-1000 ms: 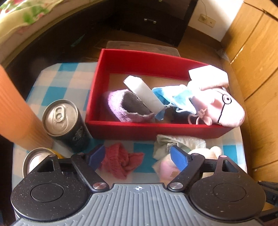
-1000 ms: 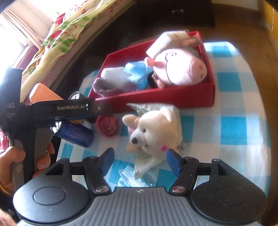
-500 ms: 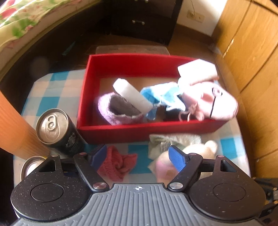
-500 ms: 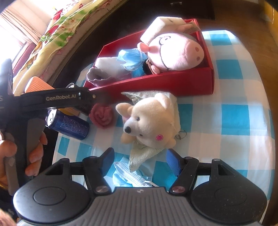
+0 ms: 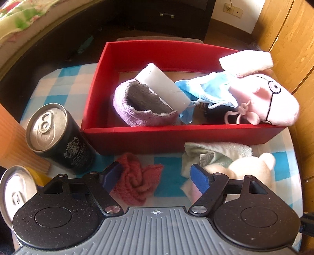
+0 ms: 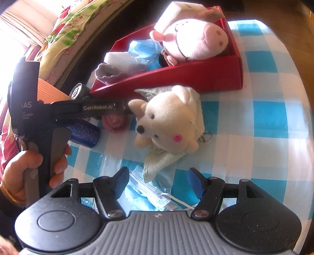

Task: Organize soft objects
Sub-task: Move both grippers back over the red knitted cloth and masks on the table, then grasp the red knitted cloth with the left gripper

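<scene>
Left tool (image 5: 157, 176), jaws wide and empty, hangs over a red cloth (image 5: 137, 180) on the checked worktop (image 6: 265, 109), near the red box (image 5: 176, 137). Next: close on it. Right tool (image 6: 157, 182) hovers, part-open, empty.

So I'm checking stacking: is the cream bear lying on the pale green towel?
Touching. The right wrist view shows the cream bear lying on the pale green towel.

A home bedroom, a floral bedspread (image 5: 17, 21) lying at the upper left, a dark drawer unit (image 5: 166, 15) standing at top, wooden wardrobe doors (image 5: 290, 39) rising at right, a checked tablecloth (image 6: 265, 109) covering the table.
</scene>
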Tool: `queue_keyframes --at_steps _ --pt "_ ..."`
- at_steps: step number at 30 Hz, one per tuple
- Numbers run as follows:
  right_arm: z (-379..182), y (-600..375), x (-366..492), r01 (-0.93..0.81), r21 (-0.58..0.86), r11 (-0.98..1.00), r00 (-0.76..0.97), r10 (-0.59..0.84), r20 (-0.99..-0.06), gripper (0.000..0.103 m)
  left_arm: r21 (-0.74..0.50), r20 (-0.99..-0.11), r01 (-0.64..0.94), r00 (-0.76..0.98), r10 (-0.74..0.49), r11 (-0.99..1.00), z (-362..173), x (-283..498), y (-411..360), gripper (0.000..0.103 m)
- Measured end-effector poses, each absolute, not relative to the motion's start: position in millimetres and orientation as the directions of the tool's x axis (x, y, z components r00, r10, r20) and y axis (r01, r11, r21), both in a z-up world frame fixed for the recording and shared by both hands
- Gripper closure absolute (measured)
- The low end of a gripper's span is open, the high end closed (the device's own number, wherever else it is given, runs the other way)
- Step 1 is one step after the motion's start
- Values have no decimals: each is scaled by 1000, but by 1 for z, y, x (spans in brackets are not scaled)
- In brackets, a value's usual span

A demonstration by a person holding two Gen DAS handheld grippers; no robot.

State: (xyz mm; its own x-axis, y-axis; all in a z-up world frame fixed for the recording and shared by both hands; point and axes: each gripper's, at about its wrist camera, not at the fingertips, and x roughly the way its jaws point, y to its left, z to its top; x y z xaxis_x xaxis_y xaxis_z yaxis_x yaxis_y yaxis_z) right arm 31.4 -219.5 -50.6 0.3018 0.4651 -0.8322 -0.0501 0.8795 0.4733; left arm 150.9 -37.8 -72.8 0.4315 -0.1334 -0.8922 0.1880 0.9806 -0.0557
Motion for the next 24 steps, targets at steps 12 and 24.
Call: queue_keyframes --at_steps 12,24 --pt "-60 -226 32 -46 504 863 287 495 -820 59 -72 -919 167 373 -131 983 -79 139 -41 23" --pt "-52 -223 28 -102 430 897 315 439 -842 58 -257 -929 151 234 -288 954 -73 112 -23 23"
